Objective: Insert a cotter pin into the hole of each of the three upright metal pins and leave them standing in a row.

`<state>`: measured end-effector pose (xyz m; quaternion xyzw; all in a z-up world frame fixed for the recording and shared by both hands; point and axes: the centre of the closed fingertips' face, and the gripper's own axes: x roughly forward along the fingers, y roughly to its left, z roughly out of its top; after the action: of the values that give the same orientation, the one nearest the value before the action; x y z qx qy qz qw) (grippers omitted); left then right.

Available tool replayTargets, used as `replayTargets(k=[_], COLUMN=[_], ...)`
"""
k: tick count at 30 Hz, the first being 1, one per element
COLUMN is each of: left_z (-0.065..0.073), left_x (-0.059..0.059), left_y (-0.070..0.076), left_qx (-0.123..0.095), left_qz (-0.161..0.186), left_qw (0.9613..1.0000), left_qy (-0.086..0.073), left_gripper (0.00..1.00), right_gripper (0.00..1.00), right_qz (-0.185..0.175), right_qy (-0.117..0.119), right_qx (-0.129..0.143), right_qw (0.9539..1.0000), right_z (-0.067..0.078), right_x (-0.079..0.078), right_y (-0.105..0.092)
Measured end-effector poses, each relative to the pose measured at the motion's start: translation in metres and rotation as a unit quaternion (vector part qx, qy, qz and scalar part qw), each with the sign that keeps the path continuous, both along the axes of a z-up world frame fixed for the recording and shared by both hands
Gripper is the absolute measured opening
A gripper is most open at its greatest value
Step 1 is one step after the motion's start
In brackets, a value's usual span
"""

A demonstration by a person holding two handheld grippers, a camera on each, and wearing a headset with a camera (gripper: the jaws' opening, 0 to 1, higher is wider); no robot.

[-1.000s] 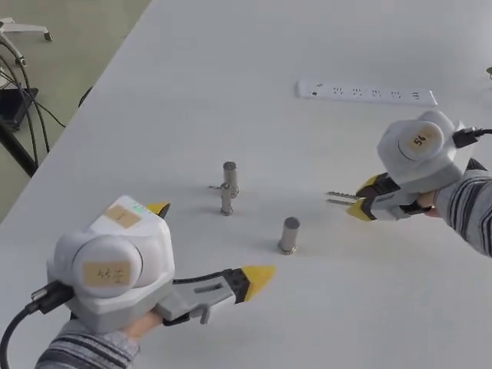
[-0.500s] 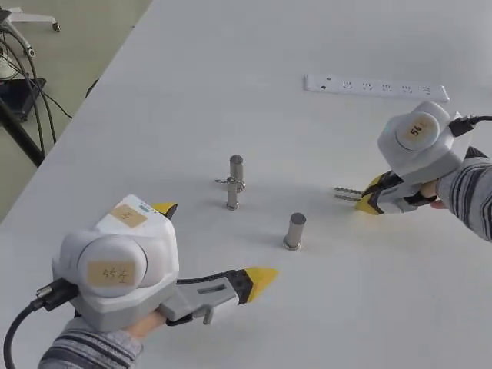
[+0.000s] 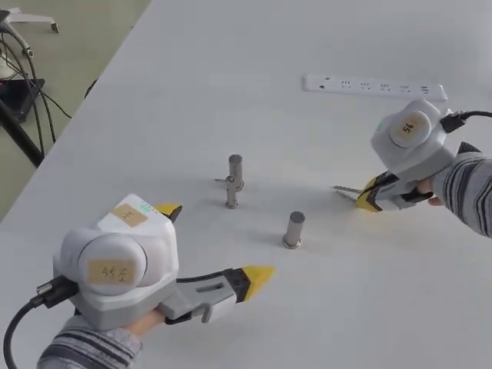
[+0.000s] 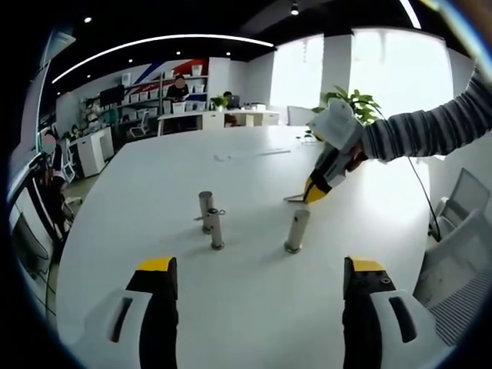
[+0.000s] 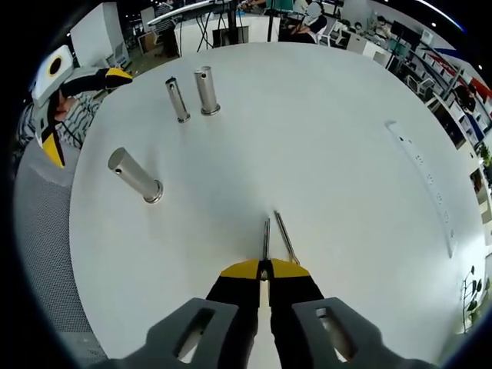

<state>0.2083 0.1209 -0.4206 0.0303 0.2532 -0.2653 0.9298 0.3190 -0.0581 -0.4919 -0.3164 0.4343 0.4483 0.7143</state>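
Three upright metal pins stand mid-table: a back pin [image 3: 235, 169], a front pin [image 3: 231, 197] close to it, and a lone pin [image 3: 293, 229] to the right. A cotter pin [image 3: 221, 182] sticks out sideways between the close pair; I cannot tell which one it goes through. My right gripper [image 3: 361, 198] is shut on another cotter pin [image 3: 344, 189], right of the lone pin, its legs [image 5: 267, 237] pointing forward low over the table. My left gripper [image 3: 217, 241] is open with nothing in it, near the front edge, facing the pins [image 4: 217, 229].
A white power strip [image 3: 374, 87] lies at the back right of the white table [image 3: 192, 92]. The table's left edge drops to a floor with cables and a stand [image 3: 19, 84]. Desks, shelves and people fill the room behind [image 4: 177, 92].
My right gripper has tipped downward and brought the cotter pin's end lower to the table. The left gripper has held still. The head camera shifted slightly.
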Motion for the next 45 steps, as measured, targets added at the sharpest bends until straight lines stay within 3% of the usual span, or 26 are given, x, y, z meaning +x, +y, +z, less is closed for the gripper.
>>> replayTargets(k=[6, 14, 24, 26, 31, 36, 42, 45], left_z=[0.002, 0.006, 0.013, 0.013, 0.016, 0.016, 0.018, 0.022], left_x=[0.0, 0.001, 0.004, 0.005, 0.007, 0.009, 0.01, 0.009], left_y=[-0.002, -0.007, -0.023, -0.025, -0.032, -0.038, -0.046, -0.051], left_qx=[0.0, 0.0, -0.014, -0.019, -0.035, -0.035, -0.055, -0.075], left_qz=[-0.006, -0.02, -0.047, -0.049, -0.057, -0.067, -0.074, -0.075], left_qw=[1.0, 0.9998, 0.9988, 0.9986, 0.9977, 0.9971, 0.9956, 0.9941], left_qy=[0.0, -0.001, 0.003, 0.004, 0.008, 0.012, 0.019, 0.022], left_gripper=[0.83, 0.8, 0.69, 0.66, 0.61, 0.55, 0.46, 0.42], right_gripper=[0.0, 0.0, 0.0, 0.0, 0.0, 0.0, 0.0, 0.0], right_qz=[0.019, 0.037, 0.087, 0.097, 0.117, 0.145, 0.181, 0.205], right_qy=[-0.014, -0.039, -0.083, -0.081, -0.095, -0.102, -0.107, -0.116], right_qx=[0.012, 0.036, 0.056, 0.062, 0.08, 0.09, 0.115, 0.121], right_qw=[0.9997, 0.9979, 0.9912, 0.9901, 0.9854, 0.9801, 0.9709, 0.9644], right_z=[0.003, 0.021, 0.044, 0.046, 0.055, 0.061, 0.066, 0.07], right_x=[-0.006, -0.014, -0.034, -0.04, -0.051, -0.062, -0.072, -0.082], right_y=[0.004, 0.012, 0.024, 0.026, 0.035, 0.041, 0.049, 0.056])
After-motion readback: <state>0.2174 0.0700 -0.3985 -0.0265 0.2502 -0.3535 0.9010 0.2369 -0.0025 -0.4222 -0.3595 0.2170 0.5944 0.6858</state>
